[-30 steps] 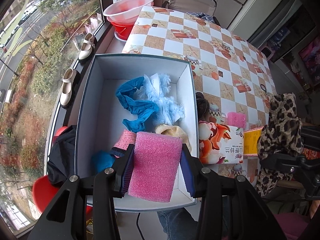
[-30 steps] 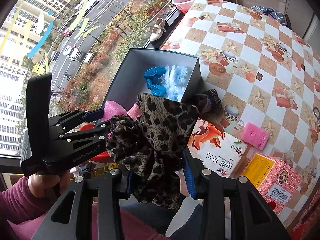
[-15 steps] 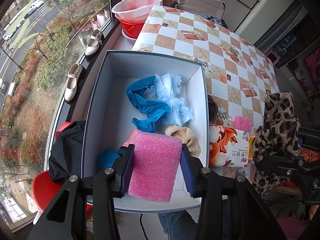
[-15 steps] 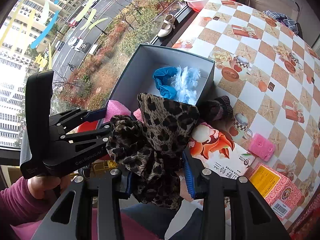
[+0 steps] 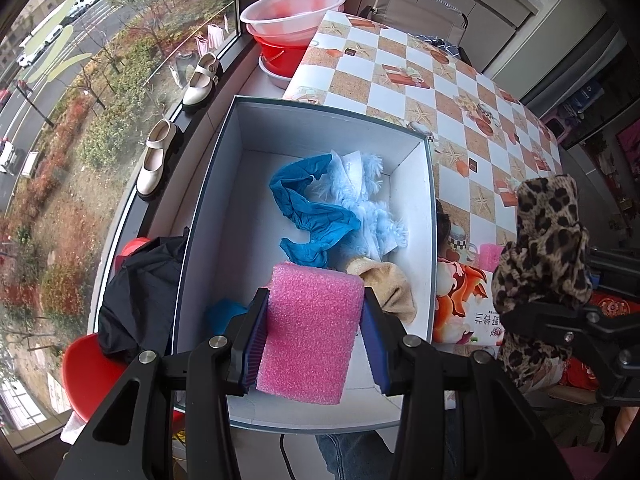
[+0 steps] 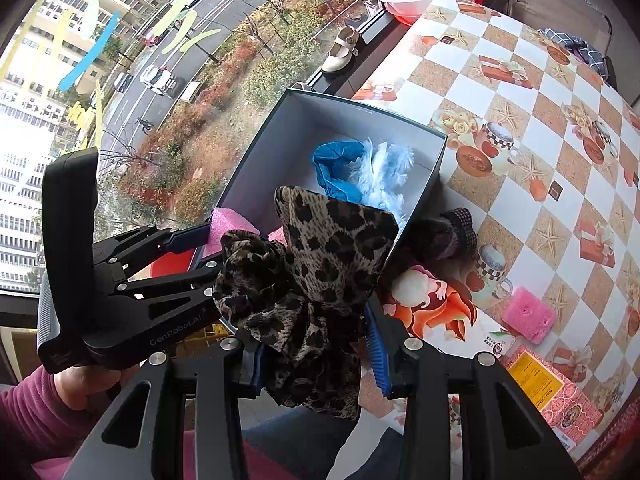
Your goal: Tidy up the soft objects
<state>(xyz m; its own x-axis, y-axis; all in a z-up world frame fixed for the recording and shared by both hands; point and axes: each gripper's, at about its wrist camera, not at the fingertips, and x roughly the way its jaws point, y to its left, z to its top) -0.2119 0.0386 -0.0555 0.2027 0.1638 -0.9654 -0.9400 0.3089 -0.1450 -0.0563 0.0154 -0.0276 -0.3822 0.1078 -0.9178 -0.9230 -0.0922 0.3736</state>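
My left gripper [image 5: 314, 340] is shut on a pink foam block [image 5: 312, 332] and holds it above the near end of an open grey box [image 5: 208, 184]. The box holds a blue cloth [image 5: 308, 216], a pale blue fluffy item [image 5: 372, 208] and a beige soft item [image 5: 390, 286]. My right gripper [image 6: 316, 354] is shut on a leopard-print cloth [image 6: 320, 264], held right of the box, above a printed tissue pack [image 6: 436, 312]. The leopard cloth also shows in the left wrist view [image 5: 544, 256]. The left gripper shows in the right wrist view [image 6: 208, 240].
A small pink sponge [image 6: 528, 314] and a pink carton [image 6: 548, 392] lie on the checkered table [image 6: 520, 92]. A dark knitted item [image 6: 448, 232] sits by the box's right wall. Basins [image 5: 296, 16], shoes [image 5: 156, 160], a black garment [image 5: 140, 296] and a red chair [image 5: 92, 376] are left.
Both grippers have risen and drawn back a little with their loads; the box looks smaller and farther. The pink striped item under the foam block is out of sight now.
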